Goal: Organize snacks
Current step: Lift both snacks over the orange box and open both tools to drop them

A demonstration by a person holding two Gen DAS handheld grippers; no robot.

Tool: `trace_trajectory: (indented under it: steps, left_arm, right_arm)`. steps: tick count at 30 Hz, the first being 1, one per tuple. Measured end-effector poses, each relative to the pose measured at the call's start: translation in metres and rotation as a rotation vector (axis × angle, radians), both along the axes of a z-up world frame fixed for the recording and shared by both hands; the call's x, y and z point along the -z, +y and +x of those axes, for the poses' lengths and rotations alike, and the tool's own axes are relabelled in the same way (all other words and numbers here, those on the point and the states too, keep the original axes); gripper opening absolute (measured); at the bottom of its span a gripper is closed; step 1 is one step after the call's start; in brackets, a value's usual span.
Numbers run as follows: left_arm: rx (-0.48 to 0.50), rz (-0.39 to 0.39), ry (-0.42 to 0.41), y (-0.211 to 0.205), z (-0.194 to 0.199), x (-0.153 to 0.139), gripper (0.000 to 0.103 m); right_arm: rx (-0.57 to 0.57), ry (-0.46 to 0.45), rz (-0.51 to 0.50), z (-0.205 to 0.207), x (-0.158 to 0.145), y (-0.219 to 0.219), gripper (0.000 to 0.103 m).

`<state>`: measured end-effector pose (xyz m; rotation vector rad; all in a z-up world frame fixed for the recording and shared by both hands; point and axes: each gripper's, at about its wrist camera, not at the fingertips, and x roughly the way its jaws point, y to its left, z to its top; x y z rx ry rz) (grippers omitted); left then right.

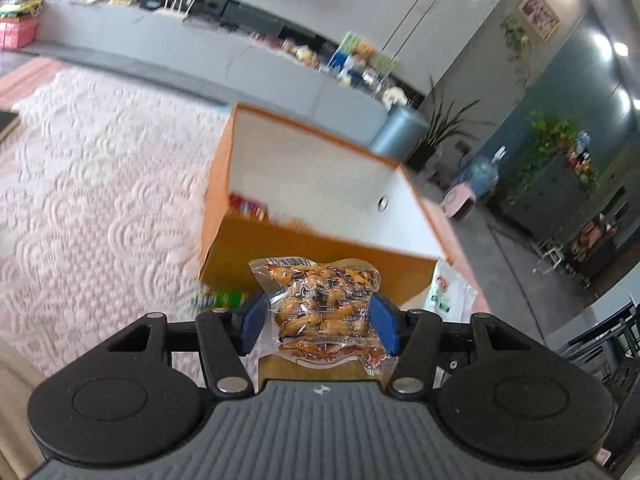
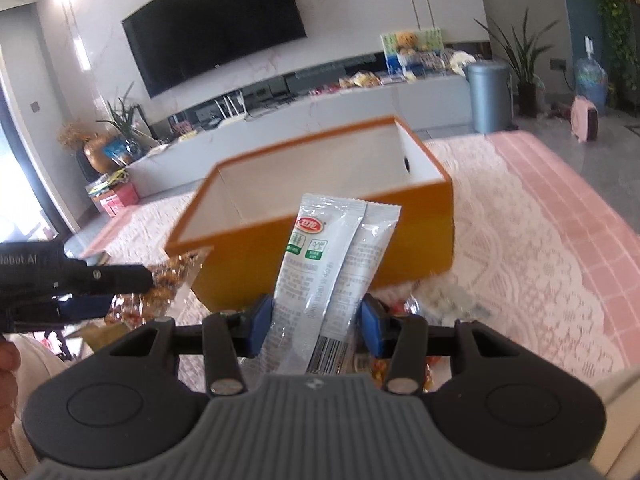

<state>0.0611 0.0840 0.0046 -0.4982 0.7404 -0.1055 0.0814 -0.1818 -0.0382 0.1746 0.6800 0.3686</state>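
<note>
An open orange box with white inner walls stands on the pink lace-covered table; it also shows in the right wrist view. My left gripper is shut on a clear packet of peanuts, held just in front of the box. That packet and the left gripper show at the left of the right wrist view. My right gripper is shut on a white snack packet, held upright before the box. This white packet shows at the box's right corner in the left wrist view.
Loose snacks lie on the table under the right gripper and a green one by the box. Behind are a grey TV cabinet with snacks, a bin and plants. The table edge runs at right.
</note>
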Motion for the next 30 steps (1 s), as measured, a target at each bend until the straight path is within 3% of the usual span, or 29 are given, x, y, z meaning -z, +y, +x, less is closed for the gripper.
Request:
trace_trajectory:
  steps: [10,15,21,30]
  left_arm:
    - [0.004,0.034,-0.123,-0.001,0.025,-0.044,0.065]
    - [0.007,0.057,-0.156,-0.003,0.046,-0.052,0.065]
    - [0.020,0.074,-0.142,-0.002,0.078,-0.050,0.065]
    - [0.047,0.121,-0.113,-0.004,0.128,-0.039,0.065]
  right_arm:
    - [-0.037,-0.081,-0.009,0.026,-0.041,0.007,0.045]
    - [-0.039,-0.123,-0.024,0.048,-0.060,0.010,0.045]
    - [-0.049,-0.145,-0.067,0.080,-0.071,0.018,0.045]
    - [-0.083,-0.089,-0.114,0.136,-0.061,0.037,0.045]
